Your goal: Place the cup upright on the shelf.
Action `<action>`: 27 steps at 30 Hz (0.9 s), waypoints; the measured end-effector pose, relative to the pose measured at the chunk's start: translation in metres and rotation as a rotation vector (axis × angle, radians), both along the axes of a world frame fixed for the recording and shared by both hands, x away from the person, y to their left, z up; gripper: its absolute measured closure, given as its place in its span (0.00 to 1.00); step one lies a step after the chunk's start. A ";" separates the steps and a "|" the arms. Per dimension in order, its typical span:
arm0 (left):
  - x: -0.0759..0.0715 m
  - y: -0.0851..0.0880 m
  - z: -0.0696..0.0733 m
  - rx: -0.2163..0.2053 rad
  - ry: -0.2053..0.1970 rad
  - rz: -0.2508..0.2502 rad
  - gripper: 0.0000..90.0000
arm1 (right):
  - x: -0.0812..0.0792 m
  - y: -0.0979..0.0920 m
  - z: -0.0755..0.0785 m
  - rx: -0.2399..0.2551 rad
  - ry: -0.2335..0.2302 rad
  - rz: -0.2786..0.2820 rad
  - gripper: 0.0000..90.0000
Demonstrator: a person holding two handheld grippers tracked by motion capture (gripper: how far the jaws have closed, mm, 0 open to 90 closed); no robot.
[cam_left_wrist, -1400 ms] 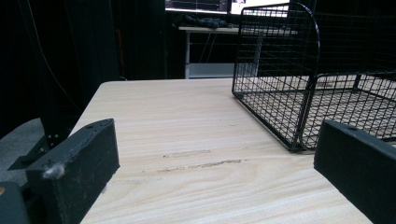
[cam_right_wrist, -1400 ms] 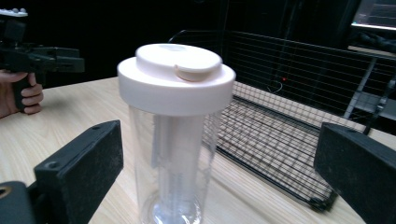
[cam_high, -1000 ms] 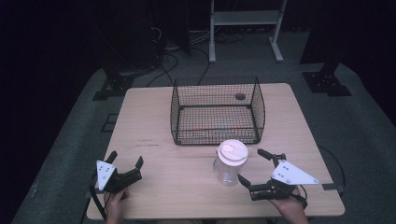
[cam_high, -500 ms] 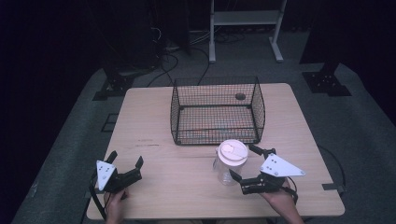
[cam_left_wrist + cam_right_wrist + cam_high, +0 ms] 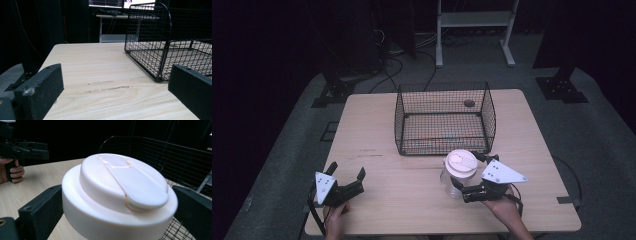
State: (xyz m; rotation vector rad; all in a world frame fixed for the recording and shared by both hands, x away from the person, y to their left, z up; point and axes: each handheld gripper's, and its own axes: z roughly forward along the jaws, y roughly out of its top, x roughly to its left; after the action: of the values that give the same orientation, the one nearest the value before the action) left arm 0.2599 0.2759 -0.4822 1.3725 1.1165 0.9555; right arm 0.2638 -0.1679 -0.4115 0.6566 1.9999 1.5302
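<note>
Jar (image 5: 458, 172) with the white lid stands upright at lower centre of the high view, between the spread jaws of the right gripper (image 5: 469, 175), while the left gripper (image 5: 346, 176), also spread and empty, sits well apart at lower left.

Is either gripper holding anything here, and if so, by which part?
The right gripper has its jaws on either side of the jar, below the white lid; whether they press it cannot be told. The left gripper is open and holds nothing.

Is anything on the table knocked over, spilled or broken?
Nothing stands out. The jar with the white lid stands upright between the jaws of the right hand-held gripper, with no spill around it. The wire basket sits square on the table. The wood shows only a few faint scuff marks.
</note>
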 end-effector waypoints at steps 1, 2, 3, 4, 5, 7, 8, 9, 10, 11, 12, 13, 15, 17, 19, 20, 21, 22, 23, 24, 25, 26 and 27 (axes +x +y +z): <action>0.000 0.000 0.000 0.000 0.000 0.000 0.00 | 0.001 0.001 -0.001 -0.001 0.000 0.000 0.01; 0.000 0.000 0.000 0.000 0.000 0.000 0.00 | 0.001 0.002 -0.001 -0.006 -0.007 -0.006 0.01; 0.000 0.000 0.000 0.000 0.000 0.000 0.00 | 0.002 0.002 -0.001 -0.005 -0.008 -0.005 0.01; 0.000 0.000 0.000 0.001 0.000 0.000 0.00 | 0.002 0.003 -0.001 -0.006 -0.006 -0.001 0.01; 0.000 0.000 0.000 0.000 0.000 0.000 0.00 | 0.003 0.003 -0.001 -0.009 -0.008 -0.001 0.01; 0.000 0.000 0.000 0.002 0.000 0.000 0.00 | 0.003 0.004 -0.001 -0.010 -0.011 -0.001 0.01; 0.000 0.000 0.000 0.002 0.000 0.000 0.00 | 0.003 0.004 -0.001 -0.010 -0.010 -0.001 0.01; 0.000 0.000 0.000 0.003 0.000 0.000 0.00 | 0.003 0.004 -0.001 -0.010 -0.009 -0.001 0.02; 0.000 0.000 0.000 0.002 0.000 0.000 0.00 | 0.003 0.004 -0.001 -0.008 -0.007 0.002 0.04; 0.000 0.000 0.000 0.002 0.000 0.001 0.00 | 0.003 0.004 -0.002 -0.007 -0.008 0.008 0.04; 0.000 0.000 0.000 0.002 0.000 0.000 0.00 | 0.003 0.004 -0.002 -0.010 -0.012 0.006 0.04; 0.000 0.000 0.000 0.002 0.000 0.000 0.00 | 0.003 0.004 -0.002 -0.009 -0.013 0.004 0.04; 0.000 0.000 0.000 0.002 0.000 0.000 0.00 | 0.003 0.005 -0.002 -0.009 -0.014 0.004 0.04; 0.000 0.000 0.000 0.002 0.001 0.001 0.00 | 0.003 0.005 -0.002 -0.009 -0.014 0.003 0.04; 0.000 0.000 0.000 0.003 0.001 0.001 0.00 | 0.003 0.005 -0.002 -0.011 -0.015 0.001 0.04; 0.000 0.000 0.000 0.003 0.000 0.001 0.00 | 0.002 0.005 -0.002 -0.012 -0.017 -0.002 0.04; 0.000 0.000 0.000 0.003 0.001 0.001 0.00 | 0.002 0.005 -0.002 -0.012 -0.018 -0.005 0.04; 0.000 0.000 0.000 0.001 0.000 -0.001 0.00 | 0.002 0.005 -0.002 -0.013 -0.018 -0.007 0.04; 0.000 0.000 0.000 -0.002 0.001 -0.002 0.00 | 0.001 0.006 -0.002 -0.013 -0.018 -0.009 0.04; 0.000 0.001 0.000 -0.007 0.003 -0.003 0.00 | 0.001 0.006 -0.001 -0.013 -0.017 -0.013 0.04; 0.000 0.001 0.000 -0.008 0.002 -0.003 0.00 | 0.001 0.006 -0.002 -0.011 -0.018 -0.018 0.04; 0.000 0.001 0.000 -0.008 0.002 -0.001 0.00 | 0.002 0.006 -0.002 -0.010 -0.017 -0.018 0.04; 0.000 0.001 0.000 -0.007 0.001 -0.001 0.00 | 0.002 0.006 -0.001 -0.011 -0.015 -0.021 0.05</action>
State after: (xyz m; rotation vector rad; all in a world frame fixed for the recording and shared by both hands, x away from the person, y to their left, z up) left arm 0.2599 0.2767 -0.4823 1.3677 1.1197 0.9492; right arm 0.2656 -0.1622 -0.4127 0.6584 1.9825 1.5069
